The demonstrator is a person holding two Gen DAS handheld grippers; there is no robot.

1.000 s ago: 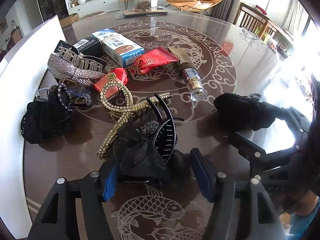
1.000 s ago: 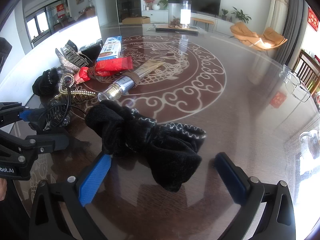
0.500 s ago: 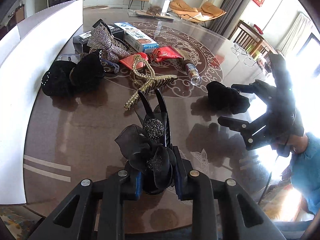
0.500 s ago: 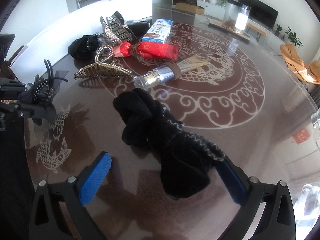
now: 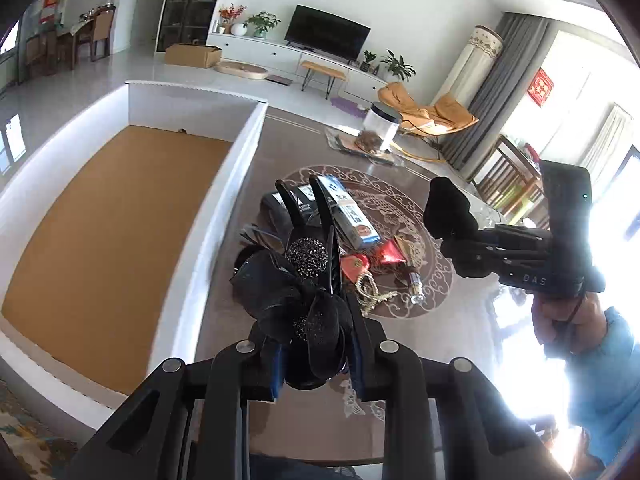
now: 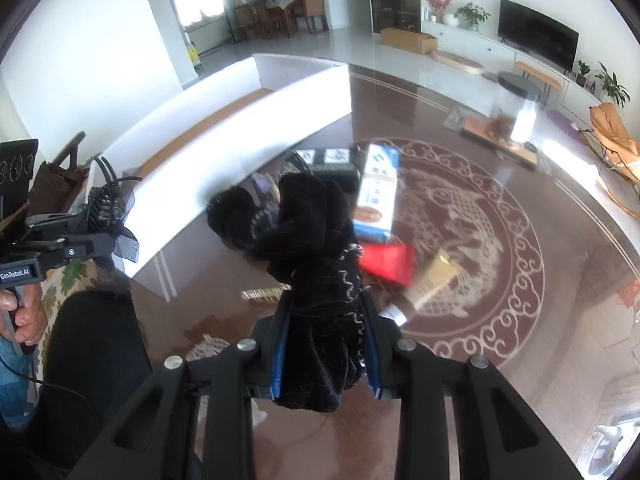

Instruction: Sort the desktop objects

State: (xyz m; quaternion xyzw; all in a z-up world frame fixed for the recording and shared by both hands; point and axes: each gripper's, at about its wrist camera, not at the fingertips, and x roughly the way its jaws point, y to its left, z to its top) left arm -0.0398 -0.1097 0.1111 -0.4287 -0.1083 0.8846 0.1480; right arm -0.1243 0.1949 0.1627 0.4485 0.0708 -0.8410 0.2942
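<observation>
My left gripper (image 5: 316, 344) is shut on a black mesh-bow hair claw (image 5: 304, 280), held in the air beside the white box (image 5: 224, 216) with its brown floor. My right gripper (image 6: 324, 344) has its jaws closing on a black velvet hair bow (image 6: 312, 240); the blue pads press its lower end, and it hangs lifted above the table. In the left wrist view the right gripper (image 5: 452, 240) carries that velvet bow (image 5: 448, 208) at the right. In the right wrist view the left gripper (image 6: 108, 240) with the hair claw (image 6: 106, 204) is at the far left, near the white box (image 6: 248, 120).
On the round brown table (image 6: 520, 280) lie a blue-white carton (image 6: 378, 192), a red packet (image 6: 386, 264), a gold tube (image 6: 432, 284), a black box (image 6: 332, 164), a black scrunchie (image 6: 232, 216) and a gold pearl clip (image 5: 372, 296). A clear jar (image 5: 384, 124) stands at the far side.
Both grippers rose off the table. The right jaws, wide around the velvet bow before, have closed on it and lifted it. The left carried the hair claw up towards the white box.
</observation>
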